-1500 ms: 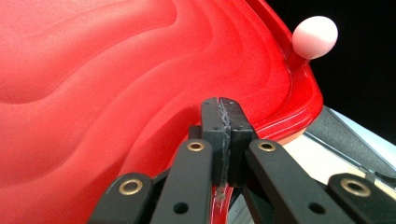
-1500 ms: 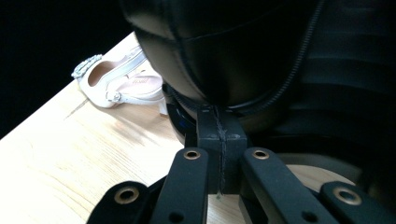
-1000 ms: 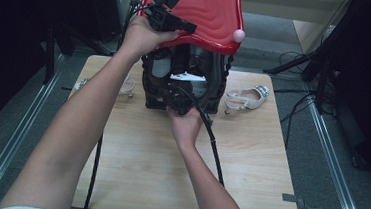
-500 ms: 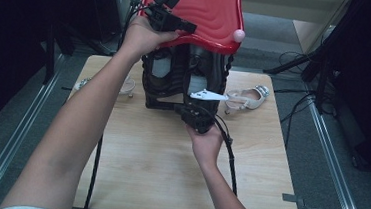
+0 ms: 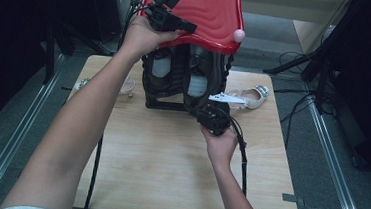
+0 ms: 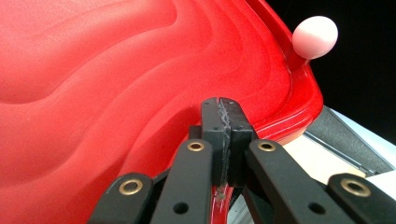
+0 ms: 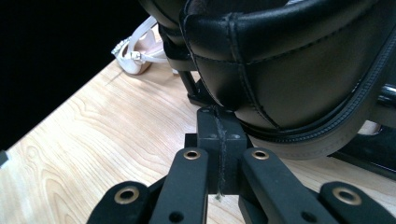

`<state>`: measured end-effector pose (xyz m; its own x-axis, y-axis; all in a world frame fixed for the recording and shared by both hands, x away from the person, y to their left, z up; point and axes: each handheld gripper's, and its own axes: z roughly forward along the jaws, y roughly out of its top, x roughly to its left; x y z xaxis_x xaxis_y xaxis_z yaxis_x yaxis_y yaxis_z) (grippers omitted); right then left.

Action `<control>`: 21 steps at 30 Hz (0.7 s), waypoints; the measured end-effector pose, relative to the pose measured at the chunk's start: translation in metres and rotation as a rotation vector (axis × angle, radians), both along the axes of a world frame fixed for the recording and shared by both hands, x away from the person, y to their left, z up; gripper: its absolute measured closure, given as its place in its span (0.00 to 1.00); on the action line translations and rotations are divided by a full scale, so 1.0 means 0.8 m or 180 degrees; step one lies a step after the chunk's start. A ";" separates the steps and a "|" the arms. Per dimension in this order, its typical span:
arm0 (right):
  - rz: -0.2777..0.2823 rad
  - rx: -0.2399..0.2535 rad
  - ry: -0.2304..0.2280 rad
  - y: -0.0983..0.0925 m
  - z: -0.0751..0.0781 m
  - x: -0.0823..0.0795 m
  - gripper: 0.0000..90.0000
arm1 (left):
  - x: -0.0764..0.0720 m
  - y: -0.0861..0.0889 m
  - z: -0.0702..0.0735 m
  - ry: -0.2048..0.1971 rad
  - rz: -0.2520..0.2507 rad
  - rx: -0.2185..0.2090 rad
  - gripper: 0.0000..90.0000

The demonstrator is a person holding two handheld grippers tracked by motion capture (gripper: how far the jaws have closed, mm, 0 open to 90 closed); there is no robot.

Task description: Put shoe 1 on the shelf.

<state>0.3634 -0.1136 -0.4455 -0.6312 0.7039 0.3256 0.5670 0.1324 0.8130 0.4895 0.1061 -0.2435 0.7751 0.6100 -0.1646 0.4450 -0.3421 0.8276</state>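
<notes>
1. Since the earlier high view, the right hand-held gripper (image 5: pixel 211 117) has slid away from the rack's middle toward its right front corner; the left hand-held gripper (image 5: pixel 172 22) has kept its place on the red lid (image 5: pixel 211 11).
2. Left: a pale sandal (image 5: pixel 125 85) lies on the table (image 5: pixel 169 158), just beside the black shoe rack (image 5: pixel 185 79).
3. Left hand-held gripper: jaws fully closed, tips against the red lid with nothing seen pinched between them. The lid reads as stiff, glossy moulded plastic, likely light but slippery; its raised rim near the pink knob (image 6: pixel 315 37) offers the surest hold.
4. Centre: the rack stands upright at the table's far edge, long axis vertical, open front facing the person.
5. Right hand-held gripper: jaws closed and empty, tips just under the black shoe (image 7: pixel 289 70). Its leather upper looks soft and yielding, the sole firmer; the sole edge or heel is the better place to take hold. The shoe hangs over the rack's front; which end faces out cannot be told.
6. Right: a second pale sandal (image 5: pixel 249 95) lies beside the rack.
</notes>
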 end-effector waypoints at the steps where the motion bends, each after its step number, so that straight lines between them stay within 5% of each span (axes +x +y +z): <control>1: -0.0009 0.0024 0.0016 -0.001 0.002 0.001 1.00 | 0.000 0.000 0.000 0.0000 0.0001 -0.0003 1.00; 5: -0.0194 0.0048 0.0005 -0.011 0.011 0.009 1.00 | -0.002 0.000 -0.001 -0.0016 0.0019 -0.0008 1.00; 9: -0.0192 0.0191 0.0090 -0.018 0.012 0.022 1.00 | -0.003 0.000 -0.001 -0.0024 0.0021 -0.0021 1.00; 21: -0.0321 0.0103 0.0069 -0.019 0.023 0.045 1.00 | -0.001 0.001 -0.002 -0.0031 0.0020 -0.0021 1.00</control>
